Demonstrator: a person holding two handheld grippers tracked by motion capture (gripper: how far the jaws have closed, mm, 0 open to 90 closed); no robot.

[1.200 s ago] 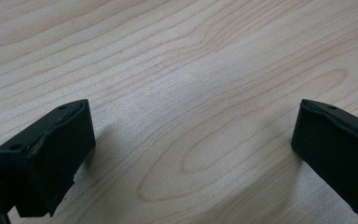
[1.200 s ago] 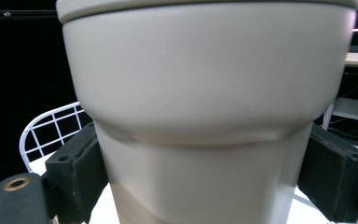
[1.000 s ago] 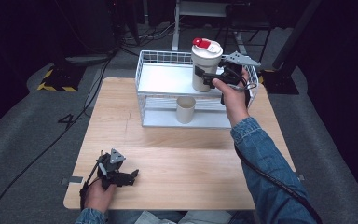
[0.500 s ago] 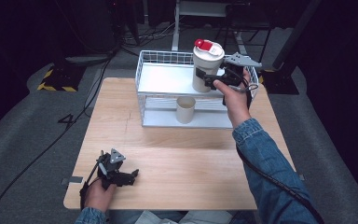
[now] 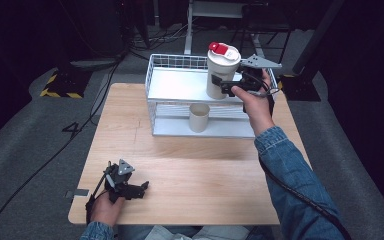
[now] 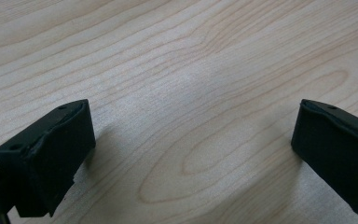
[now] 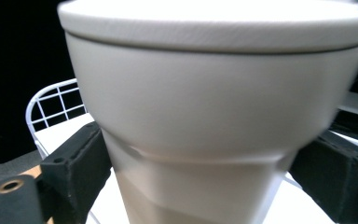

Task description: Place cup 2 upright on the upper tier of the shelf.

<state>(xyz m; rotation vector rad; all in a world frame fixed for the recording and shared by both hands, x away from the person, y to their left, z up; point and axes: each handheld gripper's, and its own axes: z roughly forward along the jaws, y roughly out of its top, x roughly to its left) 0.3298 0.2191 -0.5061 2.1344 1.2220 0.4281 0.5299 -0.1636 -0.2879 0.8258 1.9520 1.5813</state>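
Right gripper (image 5: 223, 86) has its jaws clamped on the white tumbler (image 5: 221, 75), low on the narrower part of the body, under the wider upper section and the lid with the red tab (image 5: 221, 48). The tumbler is upright over the top tier of the white wire rack (image 5: 180, 85), at its right end. I cannot tell from the high view whether its base touches the shelf or hangs just above it.

Left gripper (image 5: 130, 189) rests on the counter (image 5: 200, 170) near the front left corner, jaws spread, nothing between them.

Risks as I judge them:
- The body tapers downward, so a pinch this low could let the tumbler slide or tip in the jaws; the wide top makes it top-heavy.
- If I let go before the base is seated, it could drop, rock, and go over the rack's right rail.
- A careless retreat could catch the rim wire and drag the rack, disturbing the beige cup (image 5: 198, 117) on the lower tier.
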